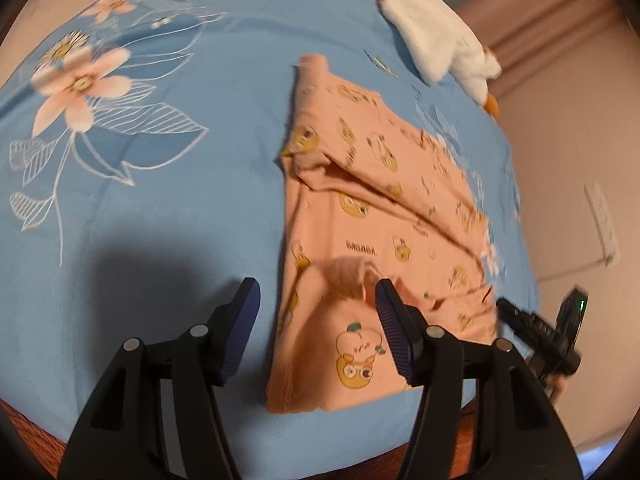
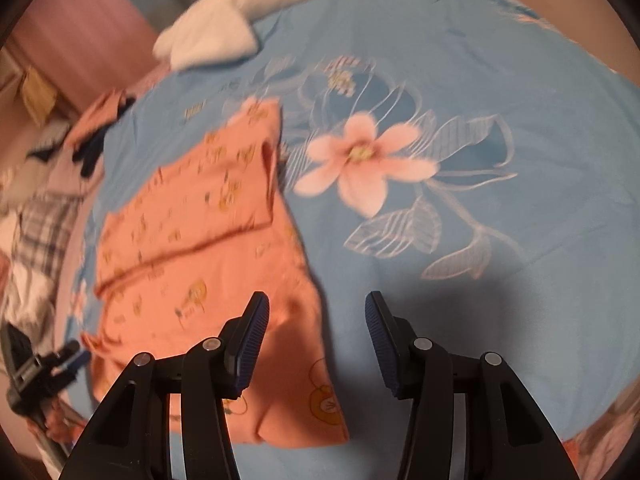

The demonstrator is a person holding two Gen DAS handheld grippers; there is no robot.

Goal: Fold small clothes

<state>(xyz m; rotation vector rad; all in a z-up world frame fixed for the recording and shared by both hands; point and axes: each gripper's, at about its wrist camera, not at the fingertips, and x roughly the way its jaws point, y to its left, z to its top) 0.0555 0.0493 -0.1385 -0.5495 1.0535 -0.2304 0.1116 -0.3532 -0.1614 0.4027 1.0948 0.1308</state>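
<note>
A small peach garment (image 1: 380, 220) printed with cartoon animals lies folded over on the blue flowered bedsheet (image 1: 180, 220). My left gripper (image 1: 316, 282) hovers open over the garment's near left edge, one pad over the sheet, the other over the cloth, with nothing pinched. In the right wrist view the same garment (image 2: 192, 240) lies at centre left. My right gripper (image 2: 316, 296) stands open over its near right edge, and its pads do not press on the cloth. Each gripper also shows at the edge of the other's view: the right gripper (image 1: 540, 332), the left gripper (image 2: 40, 364).
A white plush toy (image 1: 432, 28) lies at the far end of the bed, also visible as the plush toy (image 2: 212, 36). A heap of other clothes (image 2: 40, 220), one of them checked, lies past the bed's left edge. The bed's near edge runs just below both grippers.
</note>
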